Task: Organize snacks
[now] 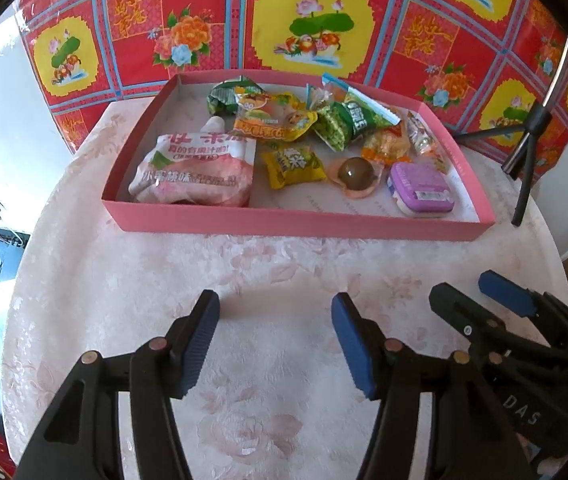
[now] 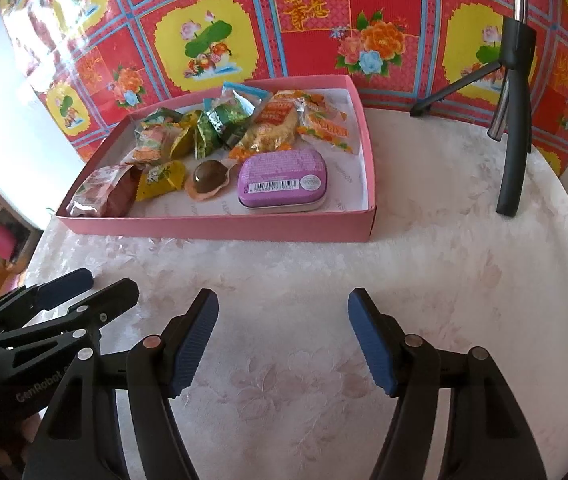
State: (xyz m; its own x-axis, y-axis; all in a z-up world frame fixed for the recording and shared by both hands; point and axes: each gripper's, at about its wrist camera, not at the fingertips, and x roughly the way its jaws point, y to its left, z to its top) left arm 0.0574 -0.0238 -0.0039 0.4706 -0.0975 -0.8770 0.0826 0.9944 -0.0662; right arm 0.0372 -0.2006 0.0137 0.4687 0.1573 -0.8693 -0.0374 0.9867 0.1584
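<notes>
A shallow pink box (image 1: 284, 226) (image 2: 212, 228) sits at the back of the table and holds several wrapped snacks. Among them are a pink-white pouch (image 1: 196, 168), a yellow packet (image 1: 291, 164), a brown ball candy (image 1: 357, 174) and a purple tin (image 1: 419, 188) (image 2: 284, 180). Green and orange packets lie behind these. My left gripper (image 1: 276, 304) hovers open over bare cloth in front of the box, with nothing between its fingers. My right gripper (image 2: 284, 298) is open and empty too, close beside it on the right. Neither touches the box.
The round table wears a pale floral cloth (image 1: 244, 360) and its edge curves close on both sides. A black tripod (image 1: 523, 160) (image 2: 511, 140) stands right of the box. A red patterned sheet (image 1: 323, 20) rises directly behind.
</notes>
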